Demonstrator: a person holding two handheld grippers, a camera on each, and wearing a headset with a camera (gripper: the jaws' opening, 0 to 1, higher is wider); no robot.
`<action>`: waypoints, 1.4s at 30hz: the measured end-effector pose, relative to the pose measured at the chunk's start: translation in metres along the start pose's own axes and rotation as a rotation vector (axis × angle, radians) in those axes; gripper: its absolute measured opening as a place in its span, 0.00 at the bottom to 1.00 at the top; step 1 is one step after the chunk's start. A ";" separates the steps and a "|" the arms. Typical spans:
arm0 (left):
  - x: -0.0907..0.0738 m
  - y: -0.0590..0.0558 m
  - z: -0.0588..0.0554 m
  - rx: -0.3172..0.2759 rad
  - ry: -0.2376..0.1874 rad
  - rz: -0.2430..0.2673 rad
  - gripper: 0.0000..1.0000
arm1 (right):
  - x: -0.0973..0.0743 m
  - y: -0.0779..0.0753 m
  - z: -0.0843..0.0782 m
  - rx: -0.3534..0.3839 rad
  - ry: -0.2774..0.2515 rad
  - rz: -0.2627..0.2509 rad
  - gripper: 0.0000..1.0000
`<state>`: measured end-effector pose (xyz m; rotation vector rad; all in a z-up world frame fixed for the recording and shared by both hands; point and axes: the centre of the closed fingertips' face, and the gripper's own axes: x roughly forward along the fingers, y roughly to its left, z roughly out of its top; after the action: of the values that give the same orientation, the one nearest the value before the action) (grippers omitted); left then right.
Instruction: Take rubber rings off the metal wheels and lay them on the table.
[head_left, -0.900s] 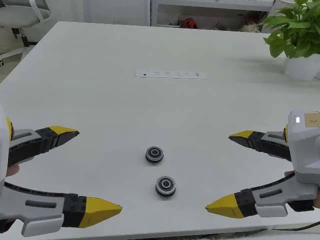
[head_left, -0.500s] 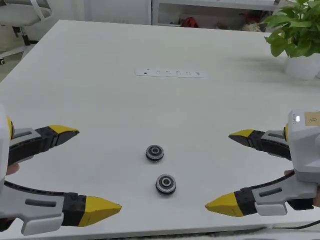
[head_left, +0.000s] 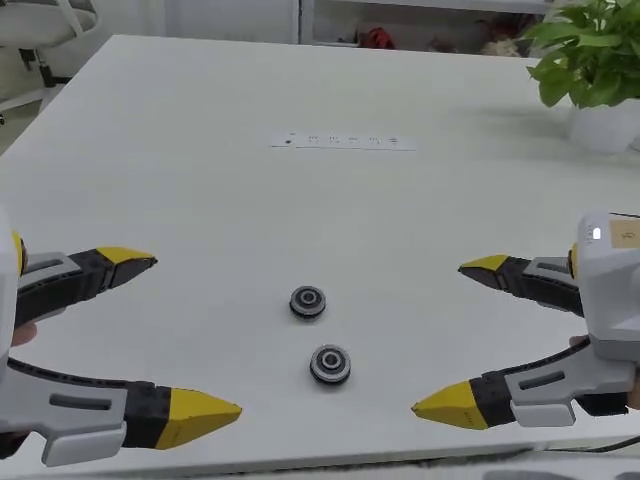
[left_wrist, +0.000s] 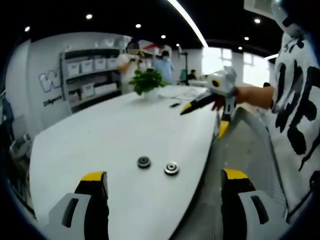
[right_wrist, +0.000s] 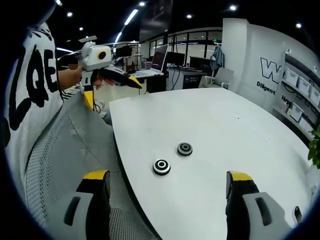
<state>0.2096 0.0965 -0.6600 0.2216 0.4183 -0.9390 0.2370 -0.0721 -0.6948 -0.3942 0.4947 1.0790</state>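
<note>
A bright office with ceiling spotlights and shelves (left_wrist: 85, 75) of bins along one wall lies around a big white desk (head_left: 200, 180) that takes up most of the head view. An office chair (head_left: 40, 30) stands past its far left corner. The person holding the tools stands at the near edge in a white shirt (right_wrist: 30, 85) with black lettering.

A leafy green plant (head_left: 590, 50) in a white pot (head_left: 605, 125) sits at the far right of the desk, well apart from the work.

The left tongs (head_left: 197, 335) hang over the near left part of the desk with the jaws spread wide, nothing between the yellow tips. The right tongs (head_left: 437, 338) mirror them on the near right, jaws gaping just as wide and gripping nothing. Both point inward toward the middle of the desk, and neither touches anything on it.

A flat white power strip (head_left: 342, 141) lies across the desk farther back, about in line with the middle.

Between the two pairs of tips, on the bare desk top, lie two small metal wheels flat on their sides. The far wheel (head_left: 307, 301) sits a little to the left, the near wheel (head_left: 330, 364) a little to the right and closer to the edge; they are near each other but not touching. Each carries one of the dark rubber rings (head_left: 316, 365) around a lighter hub with a dark centre. Both rings are on their wheels, and none lies loose on the desk.
</note>
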 end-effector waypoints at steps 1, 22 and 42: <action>0.000 0.000 0.001 0.002 0.001 -0.001 0.96 | 0.000 0.000 0.000 0.000 -0.001 -0.001 0.93; 0.002 0.006 0.013 0.035 0.012 -0.014 0.95 | -0.005 -0.007 0.002 0.001 0.009 -0.006 0.92; 0.002 0.010 0.015 0.038 0.018 -0.019 0.95 | -0.004 -0.010 0.008 0.018 -0.005 0.005 0.90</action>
<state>0.2224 0.0956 -0.6469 0.2617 0.4201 -0.9651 0.2460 -0.0753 -0.6852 -0.3746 0.5008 1.0794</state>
